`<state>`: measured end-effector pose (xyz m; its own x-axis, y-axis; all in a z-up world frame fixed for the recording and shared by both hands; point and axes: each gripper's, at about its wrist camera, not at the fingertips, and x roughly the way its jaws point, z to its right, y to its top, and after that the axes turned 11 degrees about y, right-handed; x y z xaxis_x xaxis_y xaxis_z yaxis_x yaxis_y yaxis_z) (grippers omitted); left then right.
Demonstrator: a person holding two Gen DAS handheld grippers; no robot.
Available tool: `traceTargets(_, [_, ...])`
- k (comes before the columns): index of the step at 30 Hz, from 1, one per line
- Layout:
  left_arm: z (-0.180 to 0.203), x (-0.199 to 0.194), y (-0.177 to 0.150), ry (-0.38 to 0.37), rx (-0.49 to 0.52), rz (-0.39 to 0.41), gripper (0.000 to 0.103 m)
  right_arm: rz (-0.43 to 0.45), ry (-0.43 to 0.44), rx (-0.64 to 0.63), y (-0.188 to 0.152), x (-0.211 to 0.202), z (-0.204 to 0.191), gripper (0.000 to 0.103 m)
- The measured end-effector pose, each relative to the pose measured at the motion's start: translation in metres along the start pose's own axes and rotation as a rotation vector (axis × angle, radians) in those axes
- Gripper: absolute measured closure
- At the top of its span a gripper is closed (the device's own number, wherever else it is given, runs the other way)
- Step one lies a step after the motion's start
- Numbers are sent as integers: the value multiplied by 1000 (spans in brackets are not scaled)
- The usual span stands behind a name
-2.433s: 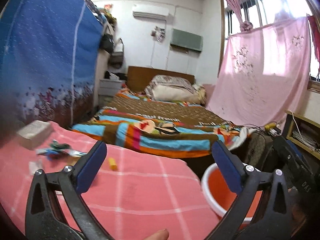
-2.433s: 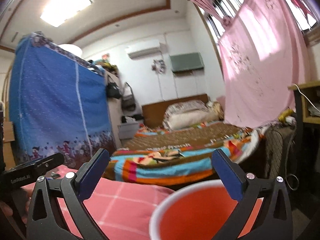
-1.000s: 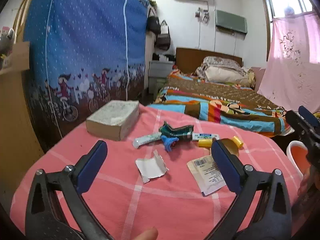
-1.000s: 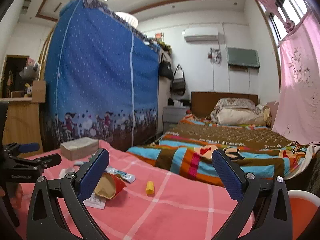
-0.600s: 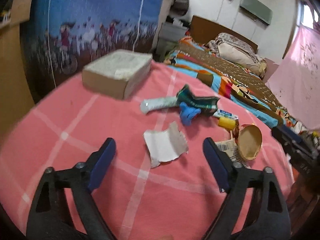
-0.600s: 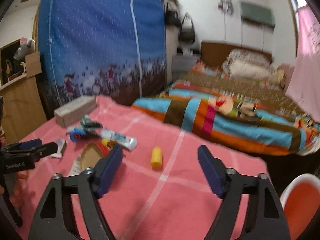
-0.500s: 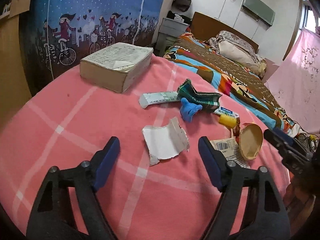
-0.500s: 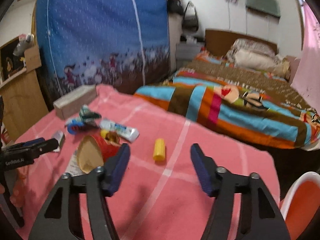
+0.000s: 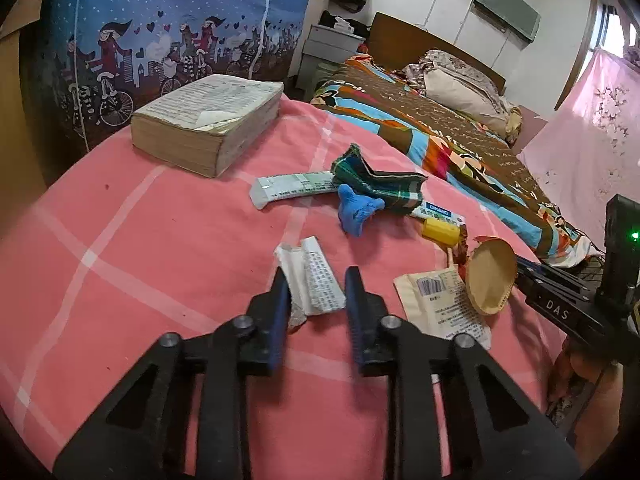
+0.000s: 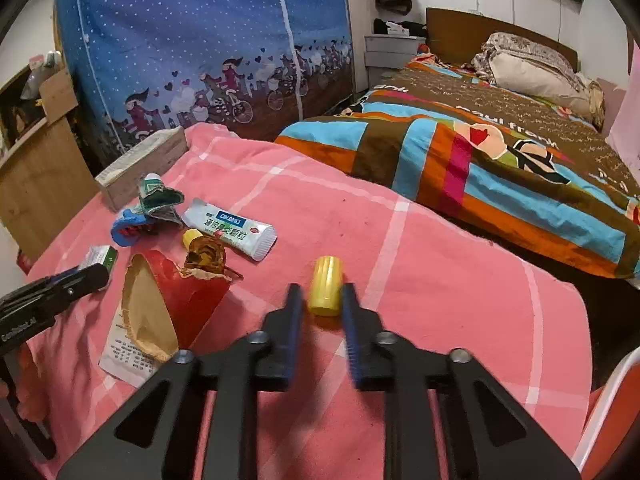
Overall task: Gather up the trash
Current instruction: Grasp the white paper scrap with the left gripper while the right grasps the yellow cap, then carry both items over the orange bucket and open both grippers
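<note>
Between once-wide jaws: yellow cap (image 10: 325, 291).

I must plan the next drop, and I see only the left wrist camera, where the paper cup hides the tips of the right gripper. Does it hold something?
Observer: Yes. The right gripper is shut on a yellow cap that lies on the pink cloth.
Operator: Is there a bin somewhere near it?
Observer: An orange basin with a white rim shows at the lower right edge of the right wrist view, past the edge of the cloth.
</note>
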<state>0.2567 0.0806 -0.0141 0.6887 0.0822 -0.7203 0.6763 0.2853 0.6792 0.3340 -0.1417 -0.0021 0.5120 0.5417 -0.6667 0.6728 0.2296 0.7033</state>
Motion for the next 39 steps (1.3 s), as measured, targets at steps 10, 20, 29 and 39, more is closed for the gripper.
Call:
traceTargets(10, [24,-28,-8,-55,121,131,95,104,20,-40,-4,-22,-10,89])
traceTargets(20, [35,-48,-13,-106,175,233,96,265,-5,-154,-21,-61,-34,89])
traceTargets(29, [59,-90,-30,-188,189,434,96,466,-5,-185,-45,-106,-39,89])
traceTargets(39, [101,-126,-32,-282,232,569,96,657,-76,-187,-64,-166,-27,89])
